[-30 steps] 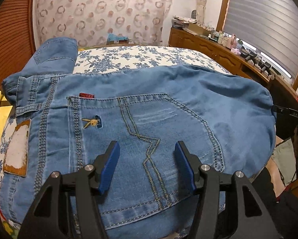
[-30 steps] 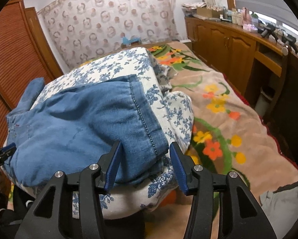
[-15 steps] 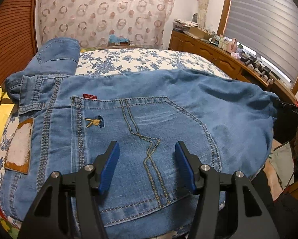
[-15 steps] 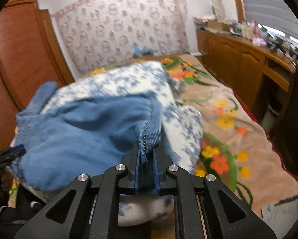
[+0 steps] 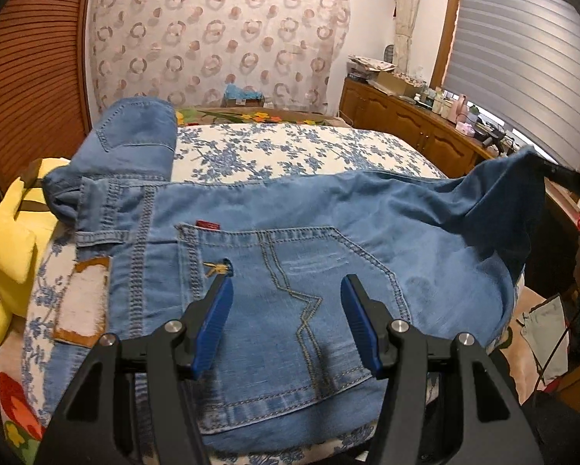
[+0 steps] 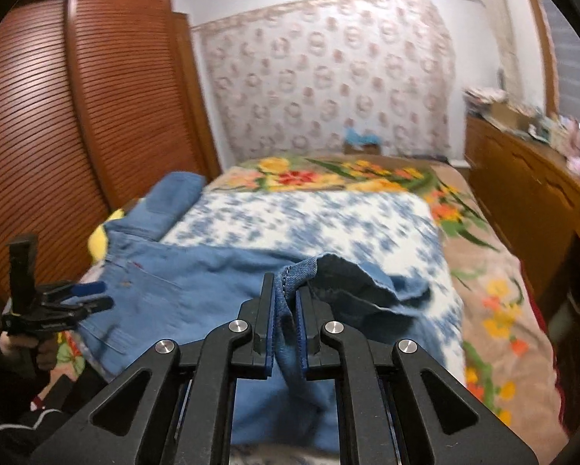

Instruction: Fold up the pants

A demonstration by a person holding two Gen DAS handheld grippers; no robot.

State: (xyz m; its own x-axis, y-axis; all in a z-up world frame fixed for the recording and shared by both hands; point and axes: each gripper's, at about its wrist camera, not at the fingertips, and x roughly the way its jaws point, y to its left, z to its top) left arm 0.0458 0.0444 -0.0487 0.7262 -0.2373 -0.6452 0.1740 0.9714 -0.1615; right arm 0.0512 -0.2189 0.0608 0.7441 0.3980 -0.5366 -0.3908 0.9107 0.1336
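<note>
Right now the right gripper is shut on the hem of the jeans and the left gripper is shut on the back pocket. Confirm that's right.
Not quite. The right gripper is shut on the hem of the jeans, but the left gripper is open: in the left wrist view its fingers stand apart above the back pocket, gripping nothing.

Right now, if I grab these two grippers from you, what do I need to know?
Right gripper: shut on the leg hem of the jeans, lifted off the flowered quilt.
Left gripper: open, hovering over the back pocket, holding nothing.
The jeans lie across the quilt, waistband by the yellow plush toy.
Done: the hem is picked up.
Left: probably carry the hem over toward the waistband, lay it flat, then fold again.
</note>
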